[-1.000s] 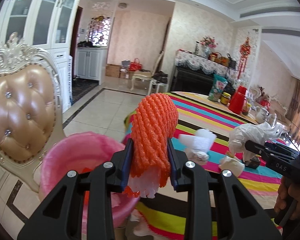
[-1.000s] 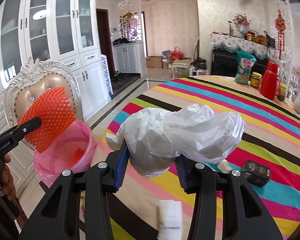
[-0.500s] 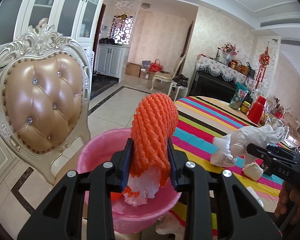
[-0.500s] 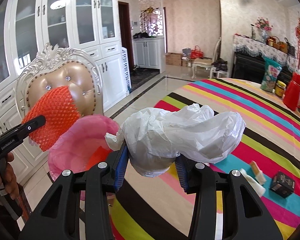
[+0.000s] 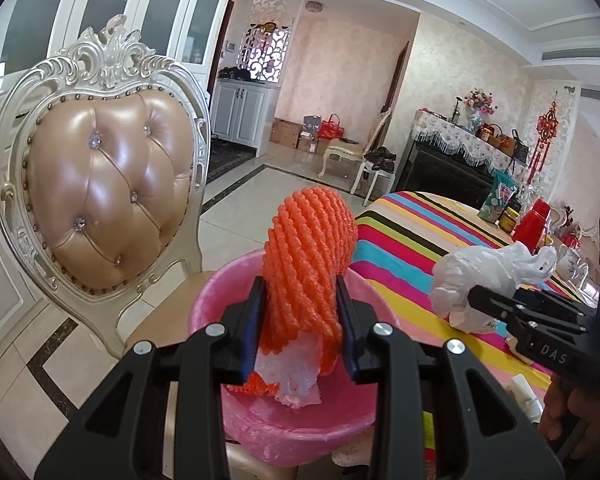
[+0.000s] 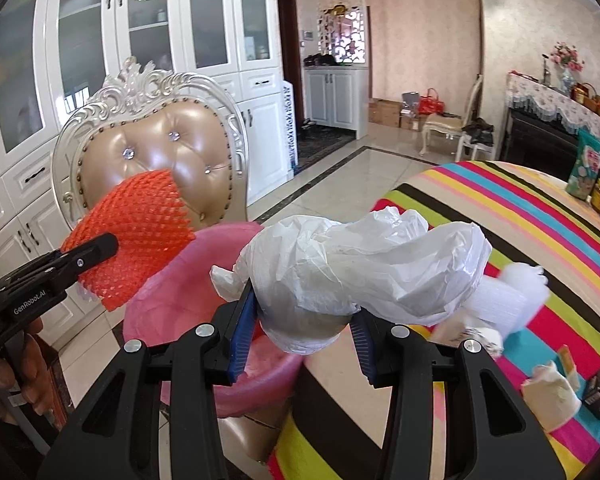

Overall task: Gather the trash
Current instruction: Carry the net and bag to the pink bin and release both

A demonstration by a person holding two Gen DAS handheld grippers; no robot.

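Both loads carried closer over pink-lined bin (image 5: 236,304) on chair. Orange foam net (image 5: 308,264) pinched narrow by left gripper (image 5: 300,336); white plastic bag (image 6: 364,264) clamped by right gripper (image 6: 300,336). Risk: bag released early, dropped short onto striped tablecloth (image 6: 540,216).

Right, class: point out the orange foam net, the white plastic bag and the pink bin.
orange foam net (image 5: 312,256), left wrist view, middle of its ribbed body
white plastic bag (image 6: 364,268), right wrist view, crumpled middle
pink bin (image 5: 300,436), left wrist view, near rim
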